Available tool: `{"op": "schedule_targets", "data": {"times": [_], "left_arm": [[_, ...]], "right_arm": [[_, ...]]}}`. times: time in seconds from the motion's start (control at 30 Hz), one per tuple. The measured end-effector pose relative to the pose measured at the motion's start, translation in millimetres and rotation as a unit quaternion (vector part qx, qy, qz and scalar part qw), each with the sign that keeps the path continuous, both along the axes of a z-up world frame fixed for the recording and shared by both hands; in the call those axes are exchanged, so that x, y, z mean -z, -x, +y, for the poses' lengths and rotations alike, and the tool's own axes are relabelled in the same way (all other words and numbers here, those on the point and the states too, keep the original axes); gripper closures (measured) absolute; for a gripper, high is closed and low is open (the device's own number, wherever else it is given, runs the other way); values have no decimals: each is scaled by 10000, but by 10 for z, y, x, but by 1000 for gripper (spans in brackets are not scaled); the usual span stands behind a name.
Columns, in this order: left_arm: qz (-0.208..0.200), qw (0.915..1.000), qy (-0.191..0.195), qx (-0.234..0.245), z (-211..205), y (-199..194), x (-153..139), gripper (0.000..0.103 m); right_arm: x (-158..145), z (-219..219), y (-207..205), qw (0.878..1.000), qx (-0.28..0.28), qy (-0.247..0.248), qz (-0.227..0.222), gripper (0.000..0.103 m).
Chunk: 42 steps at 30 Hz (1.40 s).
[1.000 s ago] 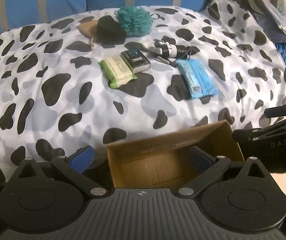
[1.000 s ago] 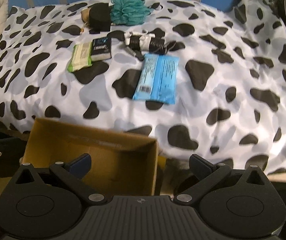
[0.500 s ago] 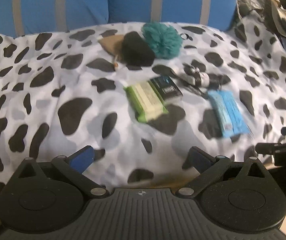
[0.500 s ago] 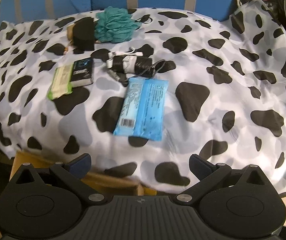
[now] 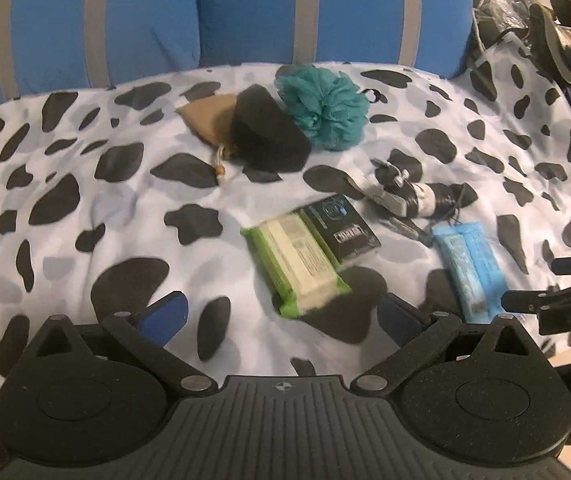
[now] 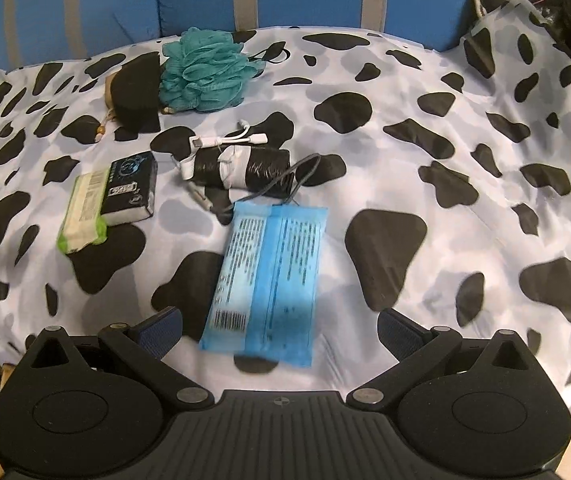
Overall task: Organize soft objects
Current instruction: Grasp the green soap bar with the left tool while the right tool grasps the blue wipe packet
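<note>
— Wipes, the blue pack (image 6: 263, 280), sit right between the right gripper (image 6: 279, 326)'s spread fingers, its near end just ahead of the pads, nothing clamped yet.

— And the left gripper (image 5: 281, 312)?

— Jaws apart too, empty, poised over the cow-print cover (image 5: 65, 216). Just beyond its fingers lies the green wipes pack (image 5: 297, 266), touching the black tissue packet (image 5: 341, 228) at its far right side.

— What's changed over the last second?

— Big shift: the cardboard box that filled the foreground of both views has dropped out of sight, save a sliver at the right camera's lower left. Both grippers have advanced over the bed, and the packs loom larger.

— Further out?

— A wrapped cable bundle (image 6: 241, 168) touches the blue pack's far end. Beyond that, the teal bath pouf (image 6: 205, 76), black sponge (image 6: 135, 92) and tan drawstring pouch (image 5: 209, 118) huddle together near the blue striped cushions (image 5: 245, 12).

— Poses?

— Both grippers are tilted down at the bed, the right one's black frame edging into the left camera's right side.
</note>
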State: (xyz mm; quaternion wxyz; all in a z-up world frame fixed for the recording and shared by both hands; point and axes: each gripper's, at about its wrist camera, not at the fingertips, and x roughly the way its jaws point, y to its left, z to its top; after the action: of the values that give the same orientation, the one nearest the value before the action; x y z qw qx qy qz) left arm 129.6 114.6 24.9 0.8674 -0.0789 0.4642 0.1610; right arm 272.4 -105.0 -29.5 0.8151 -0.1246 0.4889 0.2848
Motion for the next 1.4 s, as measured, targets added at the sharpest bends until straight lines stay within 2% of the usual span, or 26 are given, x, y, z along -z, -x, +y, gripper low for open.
{"op": "schedule_targets", "data": {"times": [0.33, 0.53, 0.63, 0.7, 0.73, 0.77, 0.87, 1.07, 1.4], "left_arm": [[30, 9999, -121, 102, 53, -28, 149, 0], [-80, 9998, 152, 70, 104, -27, 186, 0], [-55, 9997, 203, 105, 110, -48, 209, 0], [-63, 9997, 190, 120, 93, -66, 219, 0], [-77, 9998, 164, 109, 86, -73, 222, 0], [-78, 9998, 137, 96, 81, -83, 226, 0], [25, 9998, 179, 80, 81, -125, 258, 0], [-74, 9997, 241, -33, 105, -139, 269, 0], [306, 9981, 164, -515, 208, -312, 403, 0]], "right_arm": [[332, 268, -207, 9999, 5, 144, -31, 0], [487, 431, -288, 9996, 40, 261, -40, 1], [559, 484, -301, 9992, 45, 389, 9, 7], [539, 489, -295, 9992, 63, 401, 23, 13], [518, 488, -292, 9992, 48, 385, 36, 24], [494, 486, -286, 9993, 53, 375, 48, 30], [474, 468, -289, 9991, 108, 391, 84, 34], [343, 390, -312, 9993, 201, 300, -56, 36], [33, 210, -287, 9995, 217, -51, -234, 36]]}}
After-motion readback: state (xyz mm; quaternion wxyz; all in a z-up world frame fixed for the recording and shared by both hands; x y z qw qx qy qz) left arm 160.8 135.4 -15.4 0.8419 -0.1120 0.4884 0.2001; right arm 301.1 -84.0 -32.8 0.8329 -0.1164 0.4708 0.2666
